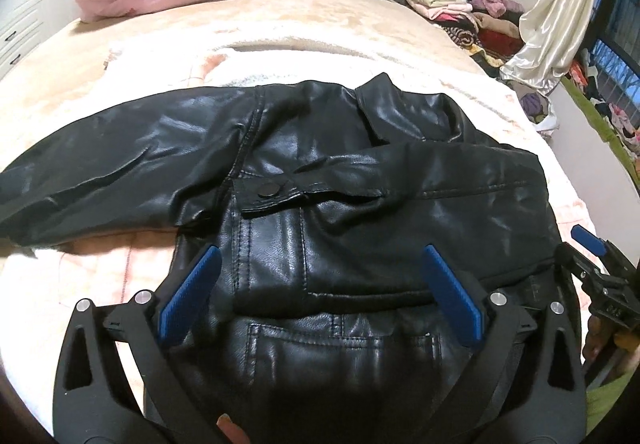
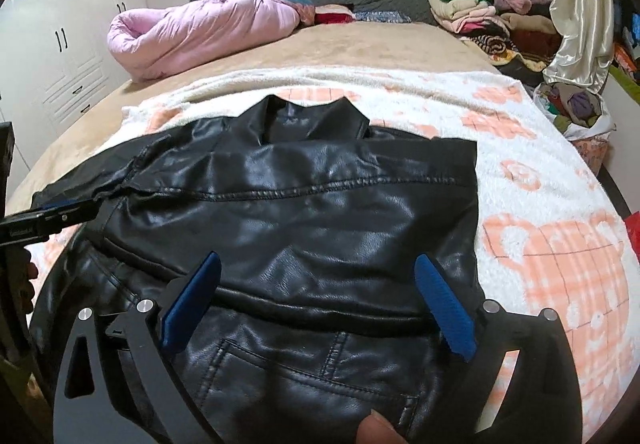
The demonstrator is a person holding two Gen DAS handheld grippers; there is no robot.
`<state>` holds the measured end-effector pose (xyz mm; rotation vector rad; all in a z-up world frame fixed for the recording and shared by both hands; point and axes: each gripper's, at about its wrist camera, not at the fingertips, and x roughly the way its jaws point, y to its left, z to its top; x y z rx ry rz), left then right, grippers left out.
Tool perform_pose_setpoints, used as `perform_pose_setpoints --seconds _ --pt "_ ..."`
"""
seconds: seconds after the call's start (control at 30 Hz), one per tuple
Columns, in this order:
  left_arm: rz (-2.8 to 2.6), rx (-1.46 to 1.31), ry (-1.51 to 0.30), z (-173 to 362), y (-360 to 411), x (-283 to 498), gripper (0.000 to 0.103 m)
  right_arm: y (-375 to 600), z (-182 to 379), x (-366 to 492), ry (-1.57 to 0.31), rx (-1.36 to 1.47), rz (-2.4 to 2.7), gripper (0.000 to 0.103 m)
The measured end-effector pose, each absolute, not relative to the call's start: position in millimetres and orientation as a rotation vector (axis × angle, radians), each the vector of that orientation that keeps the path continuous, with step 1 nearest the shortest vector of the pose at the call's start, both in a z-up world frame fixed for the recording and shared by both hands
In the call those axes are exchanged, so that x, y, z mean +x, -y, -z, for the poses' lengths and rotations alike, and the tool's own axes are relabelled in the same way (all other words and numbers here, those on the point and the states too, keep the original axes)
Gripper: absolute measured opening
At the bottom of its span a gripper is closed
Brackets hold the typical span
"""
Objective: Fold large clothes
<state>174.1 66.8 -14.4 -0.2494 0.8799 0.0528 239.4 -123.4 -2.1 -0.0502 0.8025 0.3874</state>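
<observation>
A black leather jacket (image 1: 320, 172) lies flat on the bed, collar away from me. One sleeve is folded across the body, its cuff with a snap button (image 1: 266, 189) near the middle. The other sleeve (image 1: 112, 160) stretches out to the left. My left gripper (image 1: 320, 296) is open and empty, hovering over the jacket's lower part. My right gripper (image 2: 318, 304) is open and empty too, above the jacket (image 2: 300, 204) near its hem. The right gripper also shows at the right edge of the left wrist view (image 1: 588, 244), and the left gripper shows at the left edge of the right wrist view (image 2: 60, 212).
The jacket rests on a white and orange blanket (image 2: 540, 212) over a tan bedspread (image 2: 360, 44). A rolled pink duvet (image 2: 200, 32) lies at the far left. A pile of clothes (image 2: 480, 16) sits far right by a cream curtain (image 2: 580, 4). White wardrobes (image 2: 68, 44) stand on the left.
</observation>
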Motion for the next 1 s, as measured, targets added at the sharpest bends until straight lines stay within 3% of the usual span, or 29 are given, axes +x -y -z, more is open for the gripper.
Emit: perform_pose_setpoints --seconds 1.0 --pt "-0.194 -0.293 -0.805 -6.0 -149.2 123.4 0.094 12.3 -52.8 213.2 -0.733 -0.087 -0.469 0.099"
